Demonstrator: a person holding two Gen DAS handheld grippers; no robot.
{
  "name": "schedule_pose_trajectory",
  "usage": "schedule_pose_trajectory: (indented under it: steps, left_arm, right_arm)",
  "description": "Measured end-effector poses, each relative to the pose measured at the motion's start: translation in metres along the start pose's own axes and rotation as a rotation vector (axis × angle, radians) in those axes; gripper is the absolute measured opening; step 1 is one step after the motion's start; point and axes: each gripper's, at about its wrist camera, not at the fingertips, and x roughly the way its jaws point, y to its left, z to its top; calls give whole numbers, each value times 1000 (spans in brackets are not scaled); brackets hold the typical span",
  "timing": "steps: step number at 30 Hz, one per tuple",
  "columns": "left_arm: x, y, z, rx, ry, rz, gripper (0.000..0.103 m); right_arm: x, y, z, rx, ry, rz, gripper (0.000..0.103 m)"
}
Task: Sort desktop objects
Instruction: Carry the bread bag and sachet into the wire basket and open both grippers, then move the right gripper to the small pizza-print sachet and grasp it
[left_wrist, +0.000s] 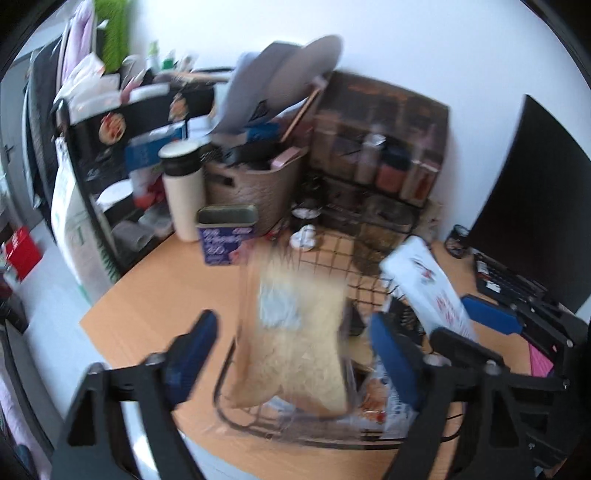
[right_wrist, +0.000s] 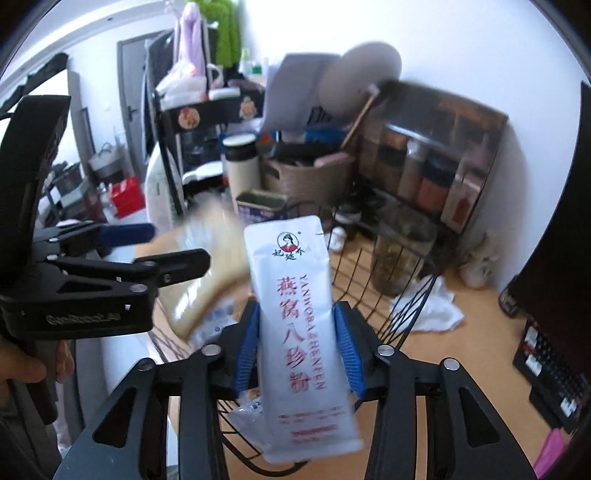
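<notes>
Sachet (right_wrist: 301, 321), white with red print, is clamped upright between the blue pads (right_wrist: 246, 350) of the right gripper (right_wrist: 299, 347), fingers closed on its sides, held over the wire basket (right_wrist: 373, 280). In the left wrist view the same sachet (left_wrist: 430, 284) is seen tilted above the basket's right side, with the right gripper's blue pad (left_wrist: 491, 314) beside it. Left gripper (left_wrist: 291, 354) is spread wide, nothing pinched between its fingers; a beige packet (left_wrist: 295, 339) is seen between them, heavily blurred, so it cannot be told whether it is resting in the basket (left_wrist: 332, 258) or in the air. More printed packets (left_wrist: 380, 402) lie at the basket bottom. Basket sits on a wooden desk (left_wrist: 155, 306). Further back, a blue tin (left_wrist: 225, 236), a white tumbler (left_wrist: 183, 192) and a brown woven bin (left_wrist: 255, 184) are lined near the desk's rear. A glass jar (right_wrist: 402, 247) stands beyond the basket, crumpled tissue (right_wrist: 432, 306) beside it. A dark monitor (left_wrist: 532, 221) and keyboard (left_wrist: 506, 277) are at far right.
</notes>
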Motion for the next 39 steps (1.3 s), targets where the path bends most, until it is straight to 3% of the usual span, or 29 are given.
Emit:
schedule_pose_trajectory:
  steps: [6,12,22,24,25,26,31,36,39]
  left_arm:
    - [-5,-15,0,23,-6,-35,89]
    - [-7,-67,-9,98,15,-116,89]
    - [-21,-190,-55,319,79,-285,89]
    - [-23,-215,-76,395,88,-307,89]
    - [-22,-224,-85,419,98,-308,89]
    - [-18,-230,-96,431,118,-311,89]
    - [9,-229,-142,412,221,-300,89]
    - [35,-212,-178,402,306,-263,90]
    - [44,-198,-183,363,335,-250,90]
  right_arm:
    - [-19,-22,-3,32,-30,-73,46]
    - [-47,-56,-26,78,-23,-131,46]
    - [-120,-130,-116,260,20,-285,46]
    - [-131,-144,-145,313,46,-306,51]
    - [-135,-150,-160,340,57,-309,60]
    - [-138,-154,-173,362,65,-308,62]
    - [-122,-147,-229,385,135,-260,63]
    - [-85,-128,-251,376,175,-203,62]
    - [-68,-122,-253,370,188,-199,62]
